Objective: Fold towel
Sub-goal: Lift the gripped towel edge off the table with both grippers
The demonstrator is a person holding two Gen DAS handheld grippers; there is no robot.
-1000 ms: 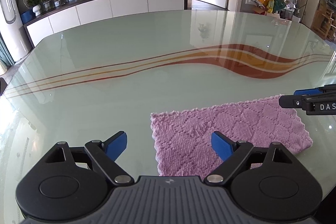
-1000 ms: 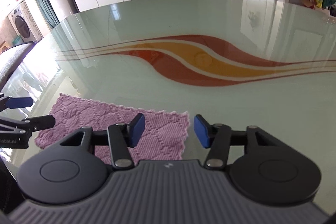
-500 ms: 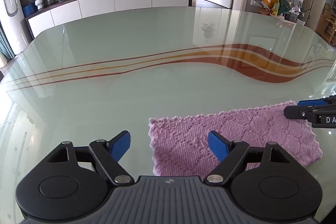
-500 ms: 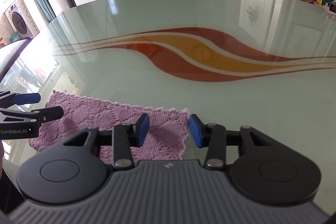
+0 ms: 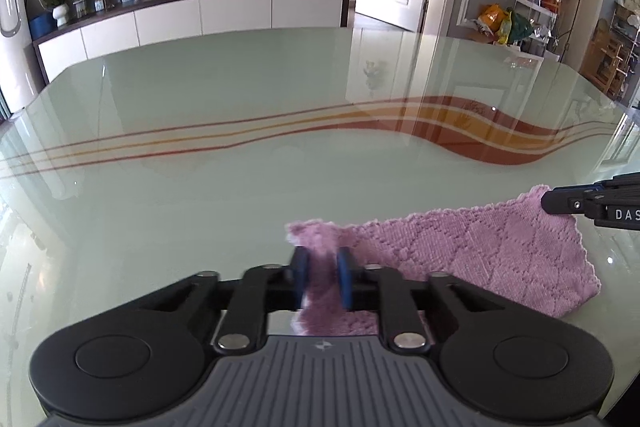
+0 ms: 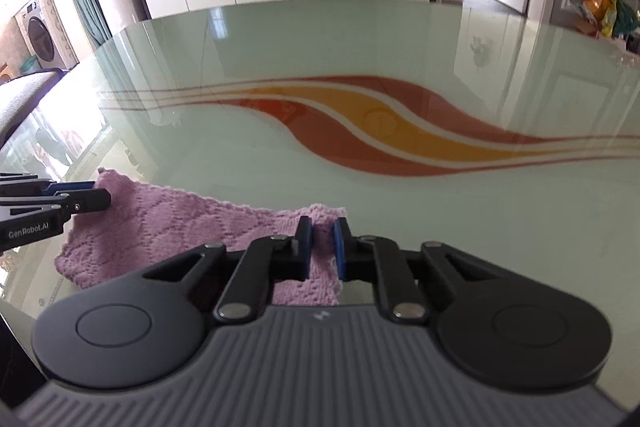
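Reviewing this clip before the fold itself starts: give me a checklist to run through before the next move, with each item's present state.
1. Left gripper has towel between its jaws, which have just been closing: ok.
2. Right gripper has towel cloth between its jaws, also just closing: ok.
3. Each gripper holds a different towel corner: ok.
4. Towel stretched smooth between grippers: not ok, bunched at both grips.
5. Table ahead free for the fold: ok.
6. Grip firm enough to lift: cannot tell.
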